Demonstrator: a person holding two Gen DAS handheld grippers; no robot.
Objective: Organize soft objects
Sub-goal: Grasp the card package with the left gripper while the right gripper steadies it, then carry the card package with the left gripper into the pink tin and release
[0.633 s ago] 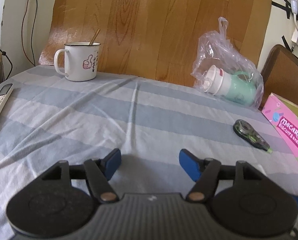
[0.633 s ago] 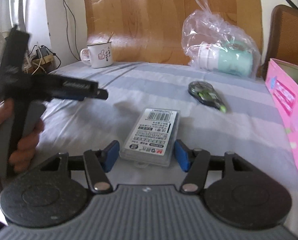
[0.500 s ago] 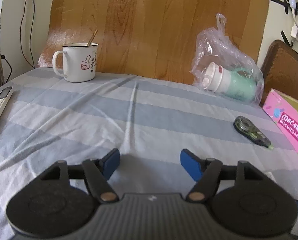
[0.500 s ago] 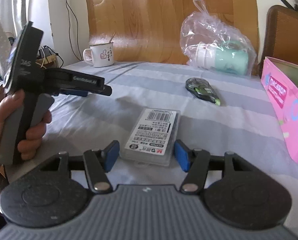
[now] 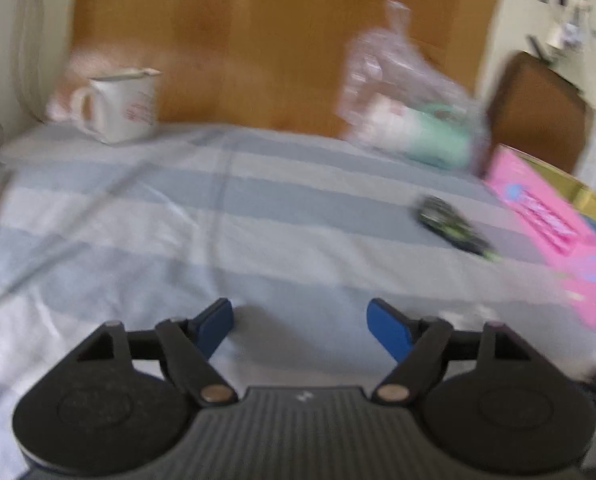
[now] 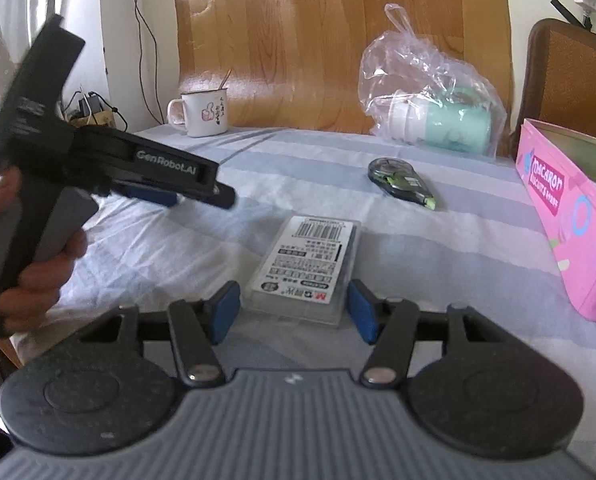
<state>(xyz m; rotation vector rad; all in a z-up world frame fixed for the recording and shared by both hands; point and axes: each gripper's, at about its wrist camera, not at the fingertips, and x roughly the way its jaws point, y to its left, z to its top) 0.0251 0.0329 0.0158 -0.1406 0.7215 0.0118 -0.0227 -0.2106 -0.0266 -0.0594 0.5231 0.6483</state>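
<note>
Clear plastic case (image 6: 306,268) lies flat on striped cloth (image 6: 257,168), between right gripper (image 6: 293,306) pads, small gaps either side, no grip. Left gripper (image 5: 300,322) jaws just opening, nothing between. Beyond case: correction tape (image 6: 402,180), then mug (image 6: 203,114), bagged bottle (image 6: 438,124); pink box (image 6: 570,216) right of case.

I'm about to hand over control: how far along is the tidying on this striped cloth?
Nothing looks put away yet. The right hand-held gripper straddles the clear labelled case, jaws not pressing it; they have just been closing. The left hand-held gripper is open over bare cloth, jaws just opening, nothing between them. The correction tape, bagged mint flask and pink macaron box lie untouched.
</note>
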